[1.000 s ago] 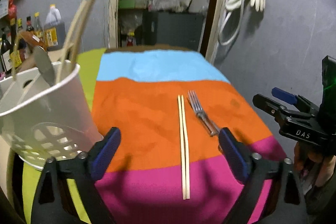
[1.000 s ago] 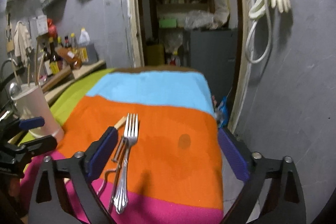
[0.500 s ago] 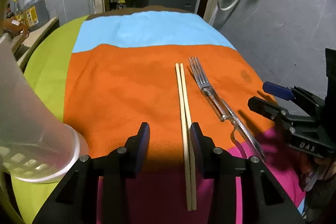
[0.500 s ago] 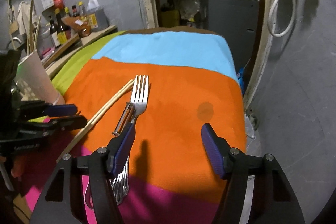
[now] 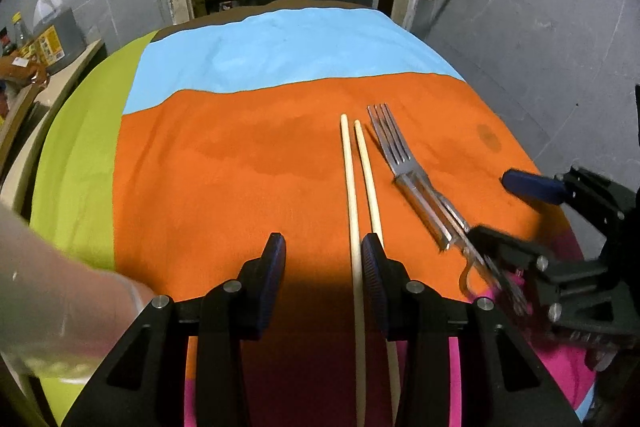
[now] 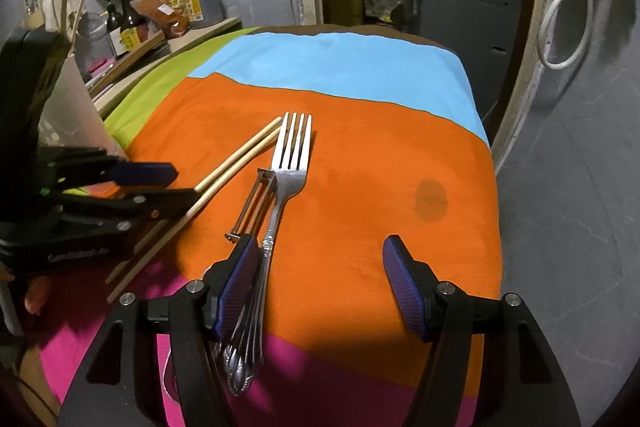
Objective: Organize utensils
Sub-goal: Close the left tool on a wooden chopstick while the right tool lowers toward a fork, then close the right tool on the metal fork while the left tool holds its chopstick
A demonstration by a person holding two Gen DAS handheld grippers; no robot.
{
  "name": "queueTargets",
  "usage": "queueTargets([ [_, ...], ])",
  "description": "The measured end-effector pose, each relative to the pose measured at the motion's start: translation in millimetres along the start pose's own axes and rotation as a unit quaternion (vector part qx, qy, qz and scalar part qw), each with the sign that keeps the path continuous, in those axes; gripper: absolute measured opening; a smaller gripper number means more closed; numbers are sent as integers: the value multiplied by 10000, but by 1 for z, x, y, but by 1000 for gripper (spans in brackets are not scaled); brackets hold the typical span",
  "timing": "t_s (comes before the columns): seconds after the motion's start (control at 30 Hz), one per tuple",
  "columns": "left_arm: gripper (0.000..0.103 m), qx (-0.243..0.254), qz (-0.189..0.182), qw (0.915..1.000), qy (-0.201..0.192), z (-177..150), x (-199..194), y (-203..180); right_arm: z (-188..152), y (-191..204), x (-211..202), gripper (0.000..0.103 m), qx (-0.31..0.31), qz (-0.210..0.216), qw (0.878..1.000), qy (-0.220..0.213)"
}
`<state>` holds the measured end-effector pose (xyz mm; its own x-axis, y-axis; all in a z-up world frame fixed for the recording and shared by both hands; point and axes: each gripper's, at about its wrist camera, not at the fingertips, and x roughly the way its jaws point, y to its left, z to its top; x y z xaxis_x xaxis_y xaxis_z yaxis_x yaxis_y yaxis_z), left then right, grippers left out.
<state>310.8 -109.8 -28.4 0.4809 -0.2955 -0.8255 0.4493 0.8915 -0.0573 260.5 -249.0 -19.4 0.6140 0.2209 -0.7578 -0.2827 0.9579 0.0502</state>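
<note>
On the striped cloth point(image 5: 248, 163) the chopsticks point(image 5: 351, 195) lie side by side, the fork point(image 5: 394, 151) and a metal peeler point(image 6: 252, 207) just at their 3 o'clock. The left gripper point(image 5: 323, 259) hangs released, one chopstick inside its right pad, nothing pinched. The right gripper point(image 6: 316, 267) gapes, its left pad beside the fork's handle. A white cup point(image 6: 74, 111) stands at 9 o'clock; bottles point(image 6: 128, 19) crowd the shelf behind.
</note>
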Motion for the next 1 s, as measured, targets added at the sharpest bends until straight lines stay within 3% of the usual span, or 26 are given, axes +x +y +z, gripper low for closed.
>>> queueTargets([
  [0.1,34,-8,-62,10000,39,7,5,2,0,3,2,64,-48,8,10000,56],
  [0.2,28,63,-46,9999,64,12,9,0,1,4,5,64,-71,22,9999,130],
  [0.33,9,30,-13,10000,70,16,11,1,5,5,11,60,-109,-1,9998,192],
  [0.4,3,-118,35,9999,59,16,11,5,7,8,13,53,-160,-35,9997,197],
  [0.67,3,-735,-17,9973,-66,6,1,17,25,13,29,34,-136,84,9995,281],
  [0.83,3,-856,-205,9961,-34,6,-2,20,38,15,43,34,72,200,9994,255],
  [1.0,3,-849,-271,9960,-92,5,-2,18,49,22,53,33,73,40,9998,171],
])
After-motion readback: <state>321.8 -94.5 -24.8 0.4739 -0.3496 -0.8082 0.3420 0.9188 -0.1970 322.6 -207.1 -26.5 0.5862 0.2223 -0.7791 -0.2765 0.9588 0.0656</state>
